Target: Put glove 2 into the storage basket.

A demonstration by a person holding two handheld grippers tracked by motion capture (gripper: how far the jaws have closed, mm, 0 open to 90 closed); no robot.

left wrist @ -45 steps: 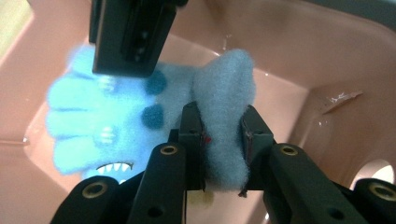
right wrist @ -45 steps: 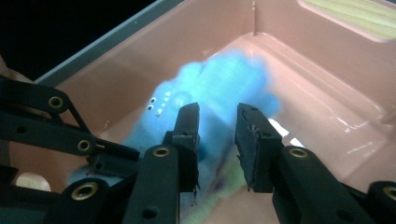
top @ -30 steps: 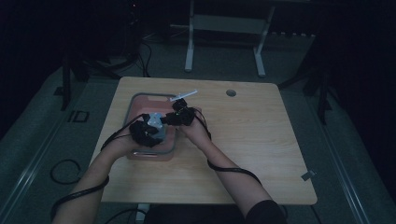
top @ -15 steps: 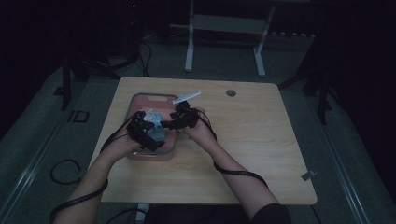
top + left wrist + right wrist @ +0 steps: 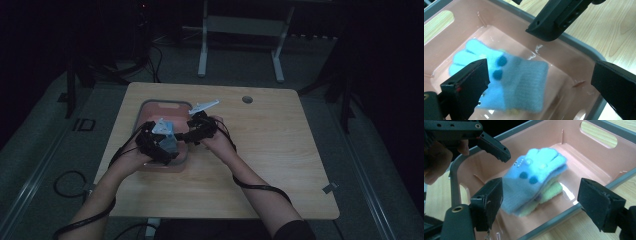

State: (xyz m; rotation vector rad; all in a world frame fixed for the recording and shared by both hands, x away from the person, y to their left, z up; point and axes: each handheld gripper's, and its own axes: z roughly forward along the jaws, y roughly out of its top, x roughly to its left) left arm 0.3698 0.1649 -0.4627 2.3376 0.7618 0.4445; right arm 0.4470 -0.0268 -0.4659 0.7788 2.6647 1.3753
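1. Work area: a wooden desk (image 5: 280, 150) carries a pink basket (image 5: 165, 106) with a grey rim; in the high view the basket sits toward the left half of the desk top, with both hands over it.
2. Item in hand: a blue glove (image 5: 534, 178) lies on the floor of the basket; in the right gripper view it rests on top of a pale green knitted piece (image 5: 549, 192), the two touching; its fingers point toward the far wall of the basket, below the handle cut-out (image 5: 599, 133); two dark blue dots mark its back.
3. Left gripper (image 5: 541, 85): the jaws have just been opening and now stand wide apart; in the left gripper view the glove (image 5: 506, 80) lies below and between them, with neither pad pressing on it.
4. Right gripper (image 5: 540, 202): the jaws have just been opening and stand wide apart, one at each side of the glove; no pad is closed on it; the glove appears slightly blurred.
5. Relative position: in the high view the left gripper (image 5: 157, 142) and the right gripper (image 5: 200, 131) are near each other above the basket; one jaw of the left gripper shows at the upper left of the right gripper view, over the basket rim.
6. Cables trail from both grippers back along the forearms.
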